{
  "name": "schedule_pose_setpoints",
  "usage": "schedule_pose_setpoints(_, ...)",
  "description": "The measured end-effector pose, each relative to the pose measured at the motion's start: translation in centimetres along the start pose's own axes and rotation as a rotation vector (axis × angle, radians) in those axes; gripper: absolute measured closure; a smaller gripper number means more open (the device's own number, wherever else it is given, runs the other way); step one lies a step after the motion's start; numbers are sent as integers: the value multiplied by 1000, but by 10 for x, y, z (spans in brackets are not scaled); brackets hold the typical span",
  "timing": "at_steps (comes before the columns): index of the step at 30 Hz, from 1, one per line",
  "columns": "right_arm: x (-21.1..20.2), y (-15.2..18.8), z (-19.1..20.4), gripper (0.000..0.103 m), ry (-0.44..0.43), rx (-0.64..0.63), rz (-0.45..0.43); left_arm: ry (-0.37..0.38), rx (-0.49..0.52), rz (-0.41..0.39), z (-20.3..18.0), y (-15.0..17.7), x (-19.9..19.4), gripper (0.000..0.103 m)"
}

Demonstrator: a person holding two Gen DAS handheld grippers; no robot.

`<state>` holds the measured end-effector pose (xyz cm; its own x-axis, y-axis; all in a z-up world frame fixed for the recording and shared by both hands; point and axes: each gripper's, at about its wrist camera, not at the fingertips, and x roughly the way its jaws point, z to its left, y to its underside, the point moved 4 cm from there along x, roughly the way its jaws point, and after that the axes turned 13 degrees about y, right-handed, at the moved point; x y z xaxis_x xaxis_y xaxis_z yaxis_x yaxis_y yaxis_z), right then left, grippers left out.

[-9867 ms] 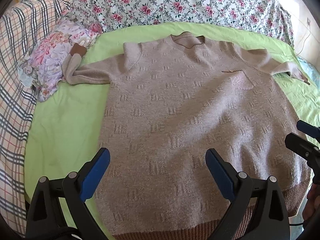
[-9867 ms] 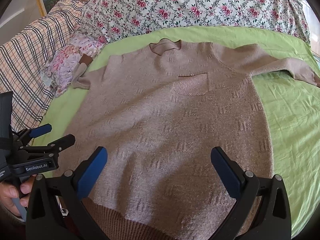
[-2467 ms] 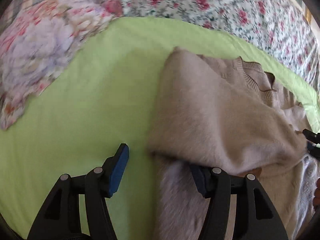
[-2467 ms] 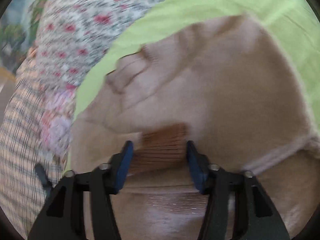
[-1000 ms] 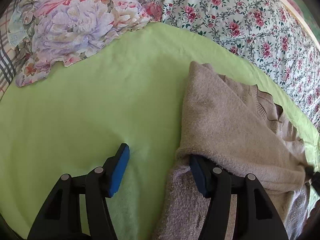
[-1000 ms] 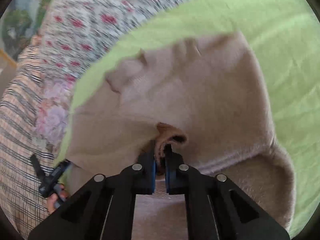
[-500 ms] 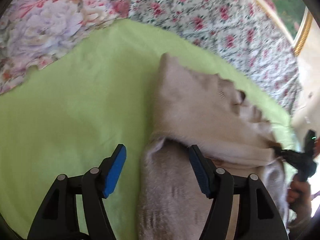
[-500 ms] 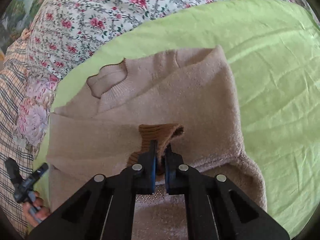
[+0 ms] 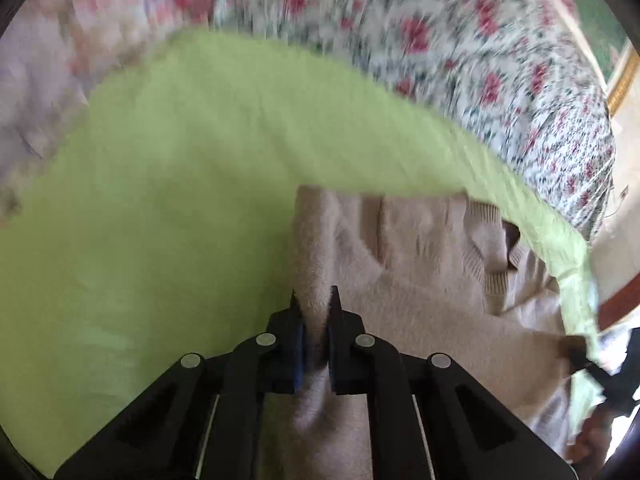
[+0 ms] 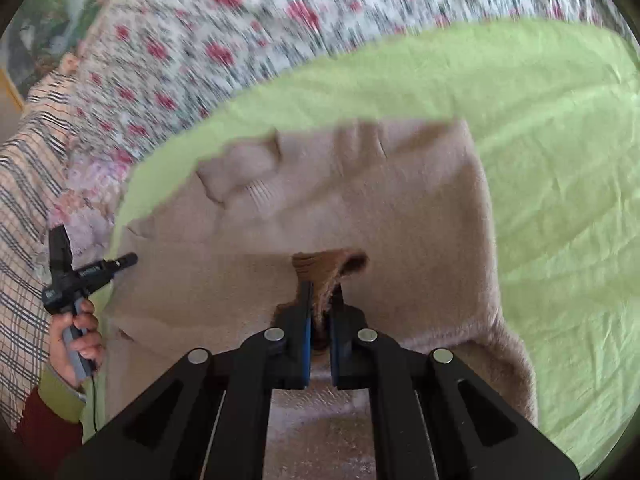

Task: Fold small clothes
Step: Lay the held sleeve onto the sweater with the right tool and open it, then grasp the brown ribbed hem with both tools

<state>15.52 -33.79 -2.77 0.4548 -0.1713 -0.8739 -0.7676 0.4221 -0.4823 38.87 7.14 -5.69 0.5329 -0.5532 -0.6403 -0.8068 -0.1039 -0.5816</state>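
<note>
A beige knit sweater (image 9: 420, 280) lies on a green sheet (image 9: 160, 200), both sleeves folded across its chest. My left gripper (image 9: 315, 300) is shut on the sweater's folded left edge. In the right wrist view the sweater (image 10: 360, 200) fills the middle, neck opening at the upper left. My right gripper (image 10: 321, 292) is shut on the brown ribbed cuff (image 10: 324, 266) of a folded sleeve. The left gripper (image 10: 120, 260) also shows at the sweater's left edge in that view, held by a hand.
A floral quilt (image 9: 440, 40) runs along the far side of the bed. A pale floral cloth (image 9: 48, 80) lies at the far left. A plaid blanket (image 10: 28, 200) covers the left side. Bare green sheet (image 10: 560, 160) stretches to the right of the sweater.
My left gripper was open beside the sweater's edge and has now shut on it. My right gripper stays shut on the brown cuff. Both views are now blurred by motion.
</note>
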Motion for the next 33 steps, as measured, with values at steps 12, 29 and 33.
schedule_pose_setpoints(12, 30, 17, -19, 84, 151, 35, 119, -232, 15, -31, 14, 7, -5, 64)
schedule_pose_setpoints(29, -80, 93, -25, 59, -18, 45, 110, -72, 6, 32, -42, 174, -131, 41)
schedule_pose_setpoints(33, -99, 115, -31, 57, -42, 35, 109, -53, 16, 76, -46, 214, -149, 38)
